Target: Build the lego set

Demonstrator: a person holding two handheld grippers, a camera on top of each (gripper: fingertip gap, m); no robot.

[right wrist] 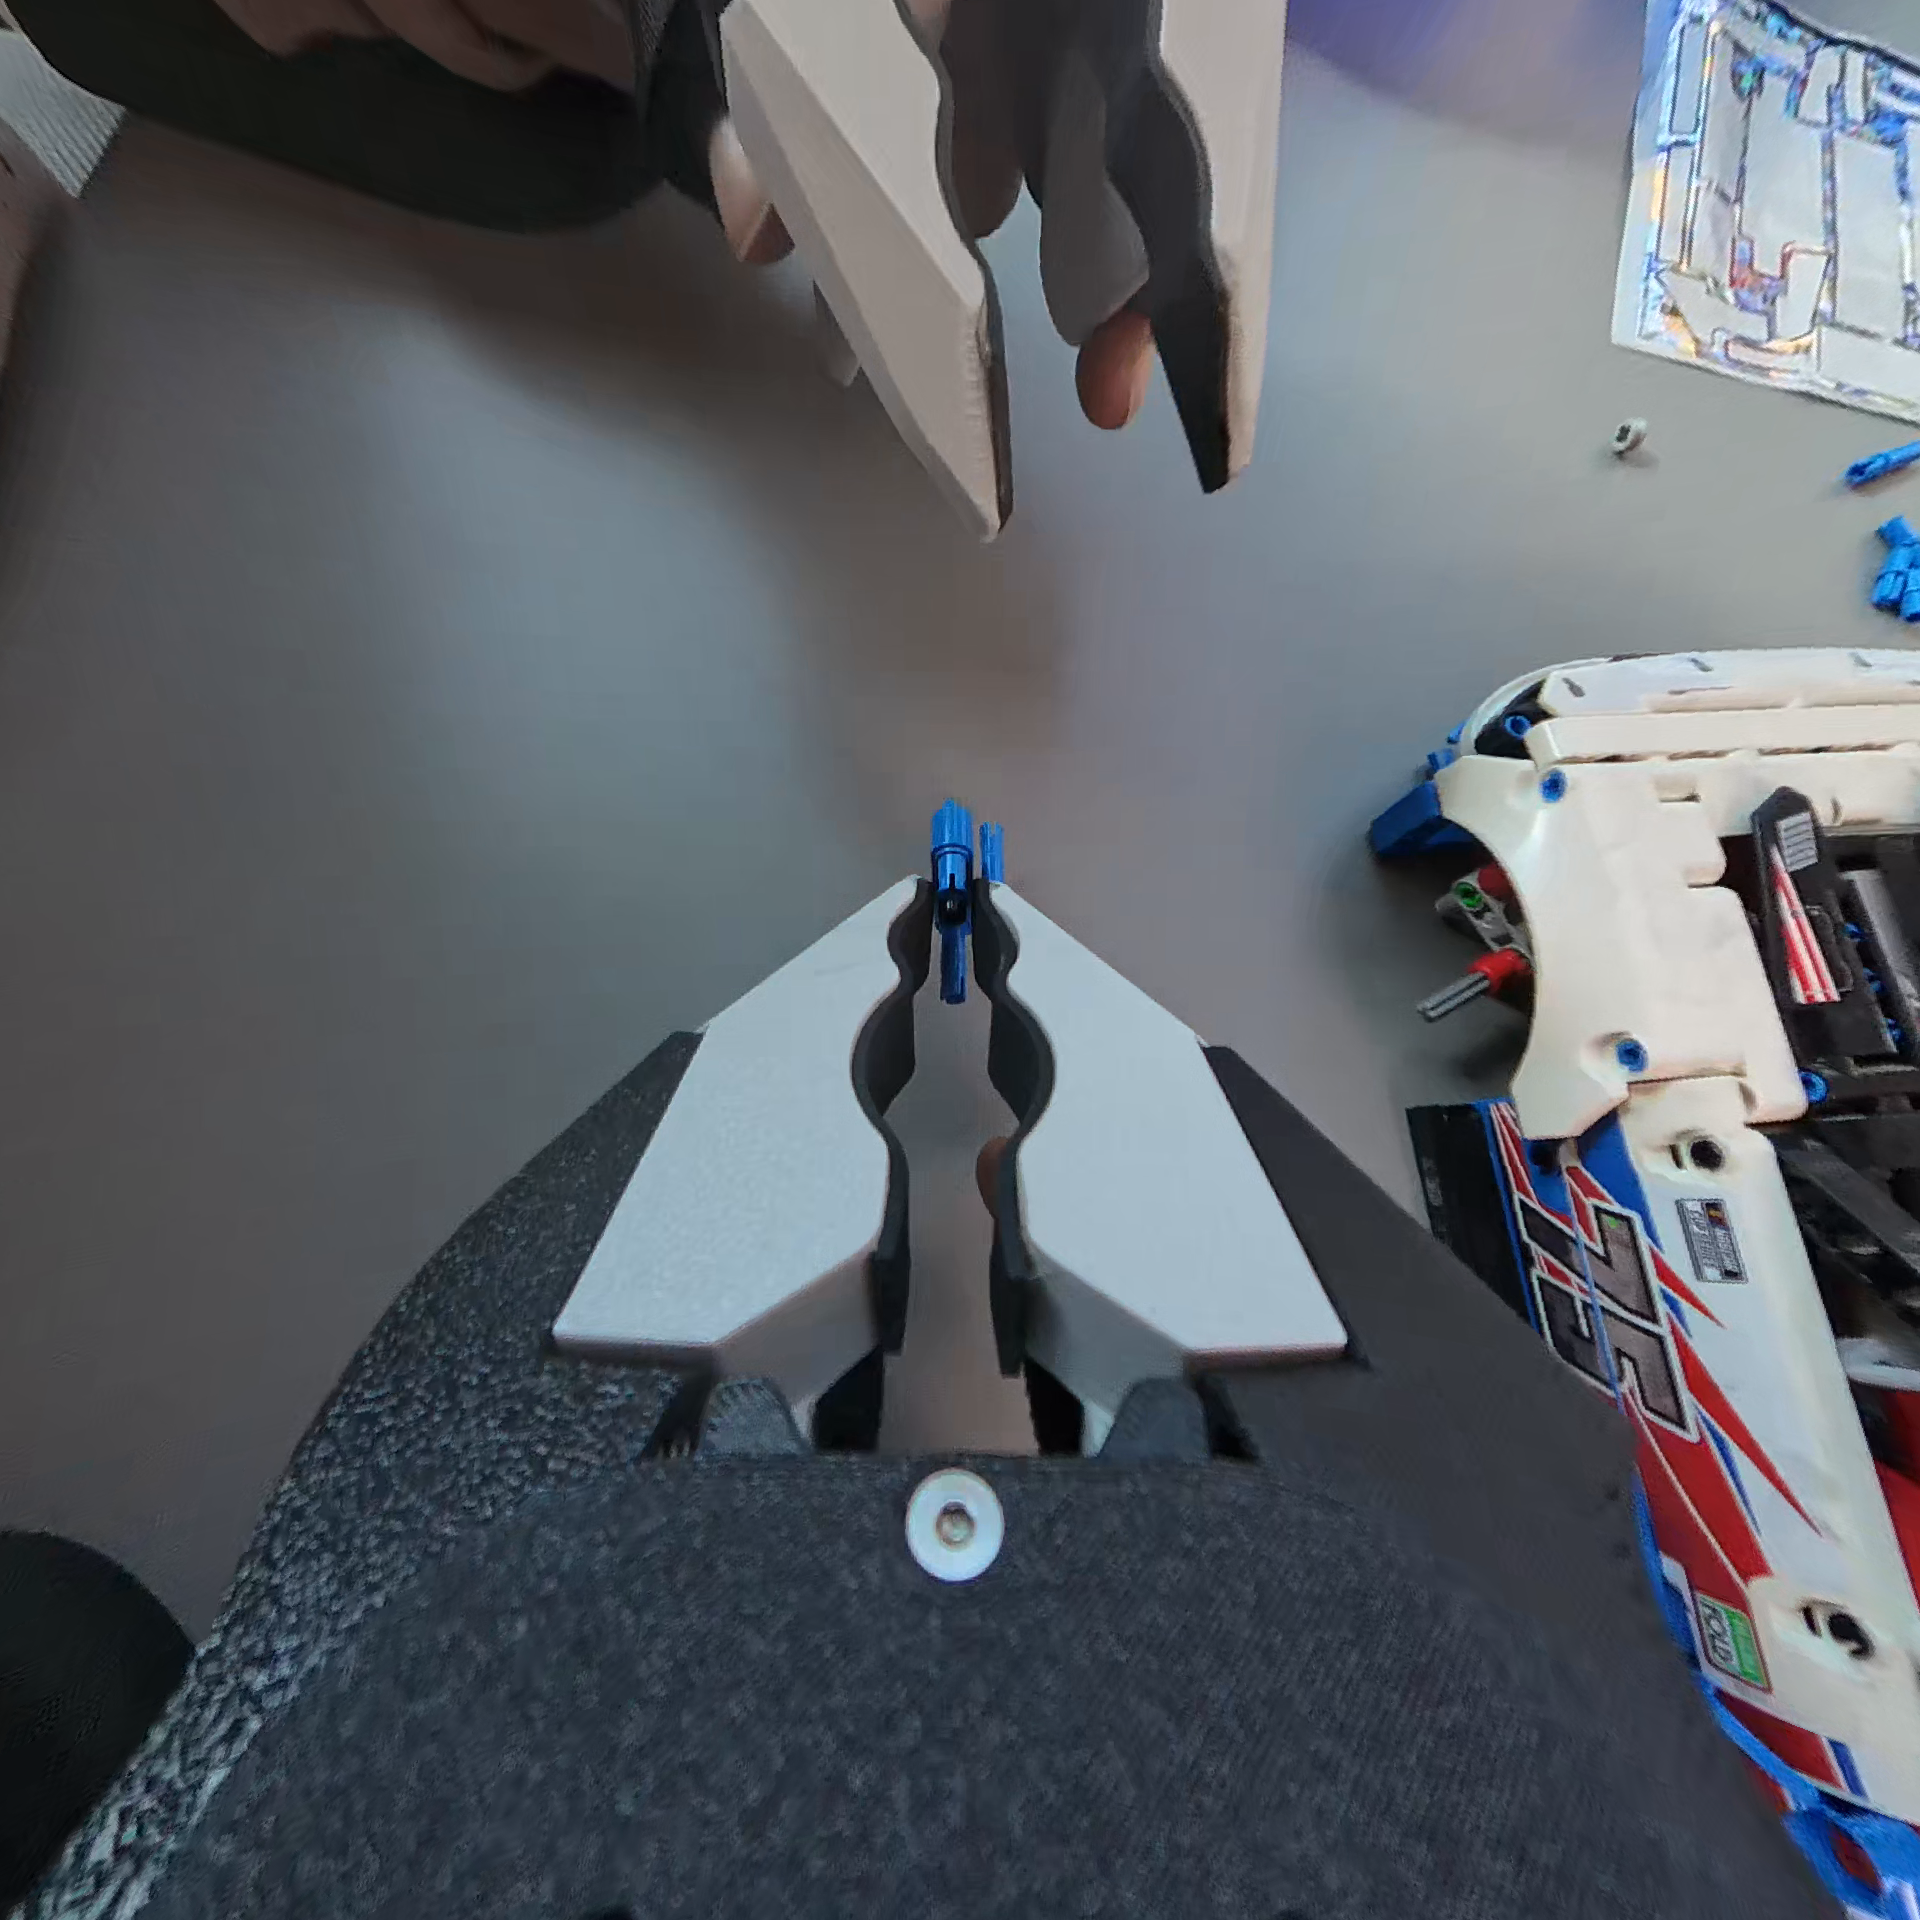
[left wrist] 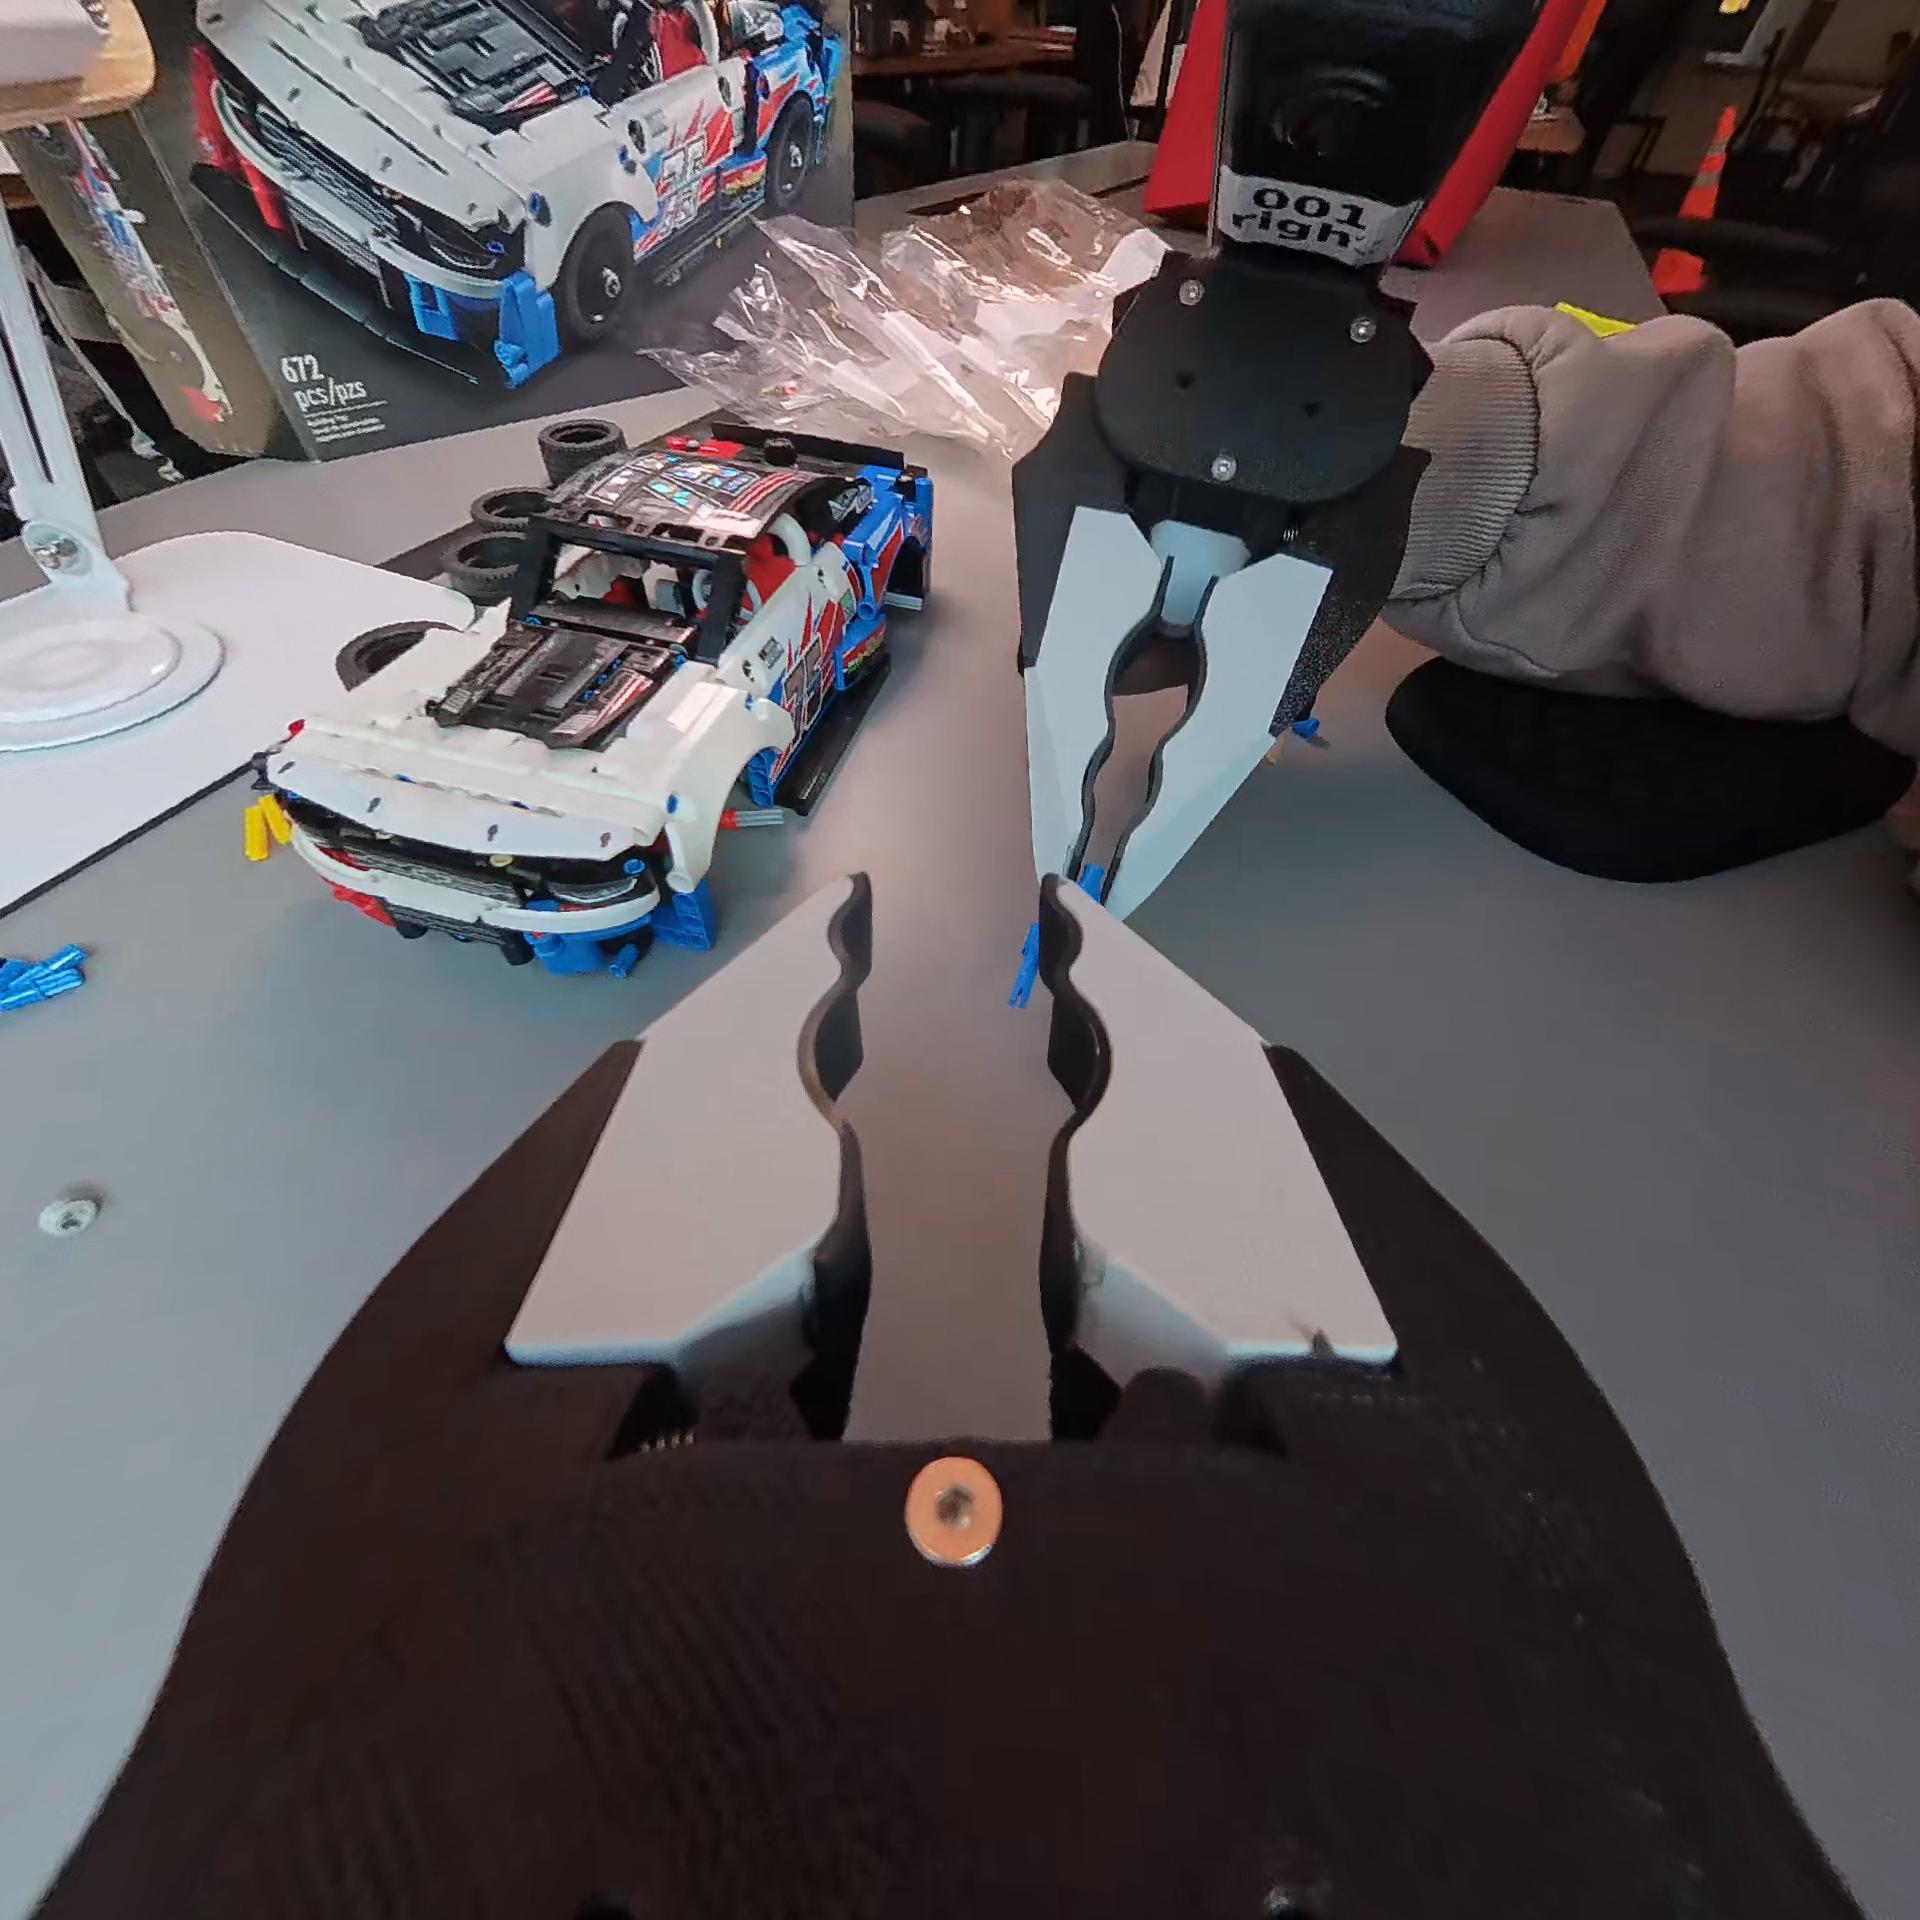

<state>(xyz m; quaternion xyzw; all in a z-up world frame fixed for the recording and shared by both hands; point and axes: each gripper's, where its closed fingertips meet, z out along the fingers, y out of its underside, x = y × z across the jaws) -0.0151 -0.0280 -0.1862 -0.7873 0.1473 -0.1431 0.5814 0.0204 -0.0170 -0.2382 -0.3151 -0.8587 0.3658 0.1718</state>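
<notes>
The nearly built white, blue and red lego car (left wrist: pixel 623 717) sits on the grey table (left wrist: pixel 1455 1143); it also shows at the right of the right wrist view (right wrist: pixel 1683 1039). My right gripper (right wrist: pixel 954 894) points down at the table and is shut on a small blue pin (right wrist: pixel 951 883); the left wrist view shows it (left wrist: pixel 1091 883) too. A second blue pin (left wrist: pixel 1023 966) lies on the table just beyond its tips. My left gripper (left wrist: pixel 956 904) is open and empty, facing the right gripper's tips, close to that loose pin; from the right wrist view it (right wrist: pixel 1101 499) hangs above.
The set's box (left wrist: pixel 468 208) and empty plastic bags (left wrist: pixel 935 301) stand behind the car. Several black tyres (left wrist: pixel 509 509) lie at its rear. A white lamp base (left wrist: pixel 83 665) is at the left. Loose blue pins (left wrist: pixel 42 977), a sticker sheet (right wrist: pixel 1766 197) and a black cap (left wrist: pixel 1621 769) lie around. The gap from one gripper's tips to the other's is roughly 7 centimeters. The black cap (left wrist: pixel 1621 769) is about 20 centimeters from my right fingertips.
</notes>
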